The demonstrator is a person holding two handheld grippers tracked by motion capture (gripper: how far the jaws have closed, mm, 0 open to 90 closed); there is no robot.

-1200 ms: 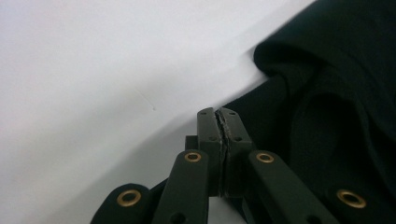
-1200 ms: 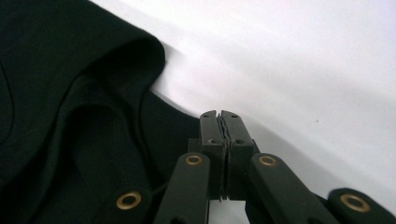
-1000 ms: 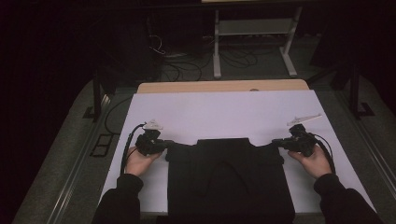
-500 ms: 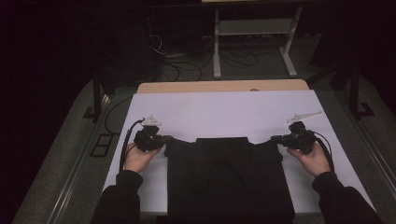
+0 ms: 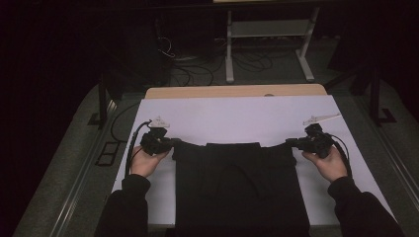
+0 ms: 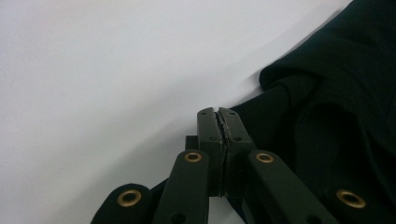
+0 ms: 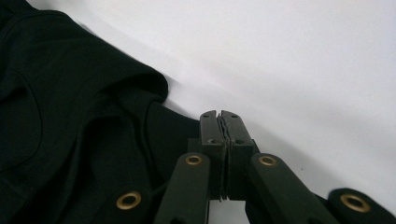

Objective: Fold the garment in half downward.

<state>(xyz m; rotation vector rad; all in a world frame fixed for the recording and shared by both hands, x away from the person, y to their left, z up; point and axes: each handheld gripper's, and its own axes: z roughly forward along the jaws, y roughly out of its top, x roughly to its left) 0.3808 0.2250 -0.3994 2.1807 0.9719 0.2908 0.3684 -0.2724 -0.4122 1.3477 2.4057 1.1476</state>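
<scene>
both forearms come in from the near edge of the white table (image 5: 237, 118), sleeves dark, palms turned up under the tools. the left hand (image 5: 143, 162) cradles the left gripper (image 5: 173, 143), which points level toward the middle and meets the left top corner of the black garment (image 5: 242, 187). the right hand (image 5: 328, 163) mirrors it, the right gripper (image 5: 290, 143) pointing inward at the right top corner. the garment lies flat at the near middle of the table, between the two hands. in each gripper view the jaws are clenched tight, pads pressed together, right at the cloth's edge; whether fabric is pinched between them i cannot tell.
</scene>
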